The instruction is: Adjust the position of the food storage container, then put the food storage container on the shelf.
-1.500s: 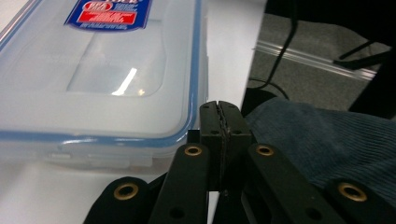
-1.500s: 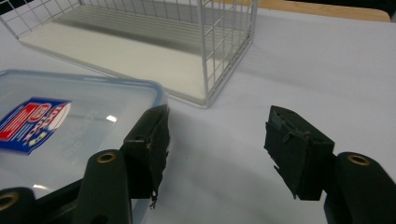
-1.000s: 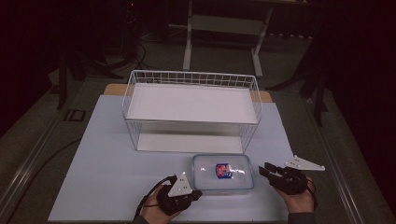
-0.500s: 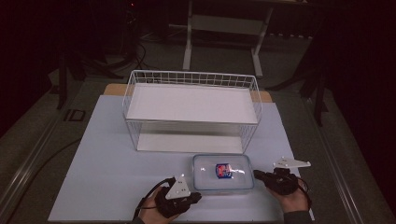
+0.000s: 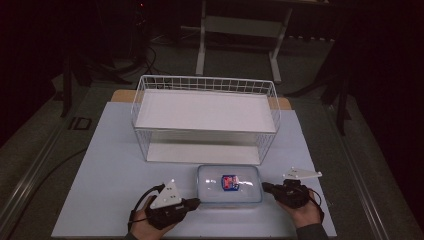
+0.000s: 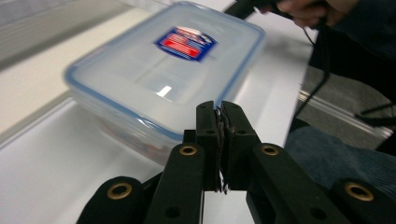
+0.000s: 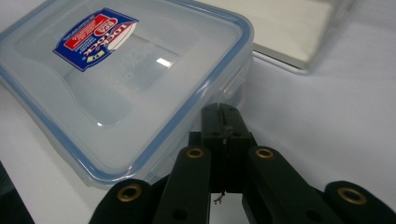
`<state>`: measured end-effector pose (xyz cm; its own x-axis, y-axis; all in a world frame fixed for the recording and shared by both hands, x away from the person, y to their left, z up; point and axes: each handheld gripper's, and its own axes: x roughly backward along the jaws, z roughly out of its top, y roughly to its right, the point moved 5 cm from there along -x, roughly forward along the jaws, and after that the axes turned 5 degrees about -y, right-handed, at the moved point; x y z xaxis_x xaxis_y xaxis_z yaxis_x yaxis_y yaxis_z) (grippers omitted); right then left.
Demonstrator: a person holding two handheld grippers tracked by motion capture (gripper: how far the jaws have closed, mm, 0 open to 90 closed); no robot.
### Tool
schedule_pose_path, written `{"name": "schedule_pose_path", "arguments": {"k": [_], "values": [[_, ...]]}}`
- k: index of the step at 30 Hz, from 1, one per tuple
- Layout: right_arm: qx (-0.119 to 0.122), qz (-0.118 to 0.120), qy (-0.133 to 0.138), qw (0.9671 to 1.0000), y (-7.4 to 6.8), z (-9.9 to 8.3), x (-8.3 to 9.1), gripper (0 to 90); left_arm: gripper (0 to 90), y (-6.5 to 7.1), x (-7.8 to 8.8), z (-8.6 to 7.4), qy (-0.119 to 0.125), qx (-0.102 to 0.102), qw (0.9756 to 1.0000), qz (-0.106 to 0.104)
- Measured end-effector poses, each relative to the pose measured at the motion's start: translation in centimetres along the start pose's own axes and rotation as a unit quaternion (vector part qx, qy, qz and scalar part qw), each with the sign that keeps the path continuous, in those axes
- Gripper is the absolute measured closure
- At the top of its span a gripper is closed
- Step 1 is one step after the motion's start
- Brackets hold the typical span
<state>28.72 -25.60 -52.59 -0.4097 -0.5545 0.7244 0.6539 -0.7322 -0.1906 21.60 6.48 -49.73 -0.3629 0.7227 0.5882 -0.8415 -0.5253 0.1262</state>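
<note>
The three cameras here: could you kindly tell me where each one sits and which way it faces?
High view: fixed above the person's side, looking forward and down on the table, wire basket and lidded container; both hands come in at the bottom with the left gripper and right gripper.
Left gripper view: rides the left gripper, looking along its shut fingers at the container; the other hand shows at the top right.
Right gripper view: rides the right gripper, looking along its shut fingers at the container's corner.
Shared: all show the container's red-and-blue label.

1. Container [image 5: 229, 183] is set on the table [image 5: 100, 170], just in front of the wire basket [image 5: 205, 117].
2. Left gripper [image 5: 194, 202] is placed at its left side.
3. Right gripper [image 5: 265, 187] is placed at its right side.
</note>
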Motion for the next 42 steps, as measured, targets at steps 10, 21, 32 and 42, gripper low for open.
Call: {"name": "schedule_pose_path", "arguments": {"k": [10,21,32,42], "values": [[0.031,0.019,-0.008,0.9993,-2.7,1.7,-2.3,90.0,85.6,-3.3,2.5,-0.6,0.013,0.035,0.9980,0.051],[0.045,0.032,-0.005,0.9985,-4.7,3.3,-4.5,89.7,78.4,-6.5,4.3,-1.5,0.022,0.084,0.9923,0.088],[-0.005,0.041,0.056,0.9976,-3.9,4.2,-2.8,56.5,56.6,-9.8,5.1,-2.4,0.051,0.158,0.9805,0.105],[-0.083,0.100,0.055,0.9900,-4.4,4.2,-3.1,37.1,41.6,-11.3,3.6,-3.2,0.044,0.232,0.9694,0.069]]}}
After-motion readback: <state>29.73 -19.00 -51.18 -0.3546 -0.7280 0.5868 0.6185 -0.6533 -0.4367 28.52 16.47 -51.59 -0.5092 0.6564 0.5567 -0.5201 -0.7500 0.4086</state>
